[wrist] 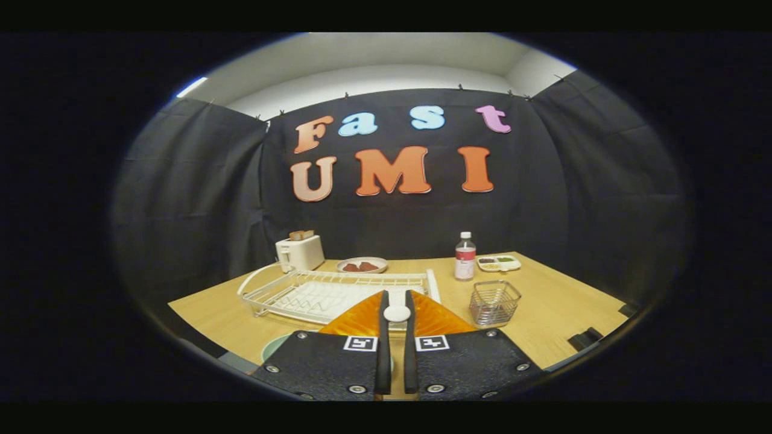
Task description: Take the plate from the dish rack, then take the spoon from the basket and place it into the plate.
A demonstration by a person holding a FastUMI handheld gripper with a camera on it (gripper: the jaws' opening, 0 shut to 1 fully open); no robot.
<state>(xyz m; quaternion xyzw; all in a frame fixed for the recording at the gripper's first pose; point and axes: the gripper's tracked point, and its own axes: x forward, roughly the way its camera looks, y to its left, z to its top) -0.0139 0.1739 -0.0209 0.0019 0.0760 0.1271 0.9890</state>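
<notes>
My gripper (pixel 397 299) is shut on a small white spoon (pixel 397 313), whose rounded end shows pinched between the two fingers. A pale green plate (pixel 274 346) lies on the wooden table just below and left of the gripper, mostly hidden under its body. The white wire dish rack (pixel 283 295) sits just beyond the fingers with nothing in it. To the right of the fingers stands the small wire basket (pixel 494 301), also with nothing inside.
A white toaster (pixel 300 252) with bread stands at the back left. Along the back edge are a dish (pixel 362 265) of brown food, a clear bottle (pixel 464 257) and a small compartment tray (pixel 499 263). Bare table (pixel 561 313) lies right of the basket.
</notes>
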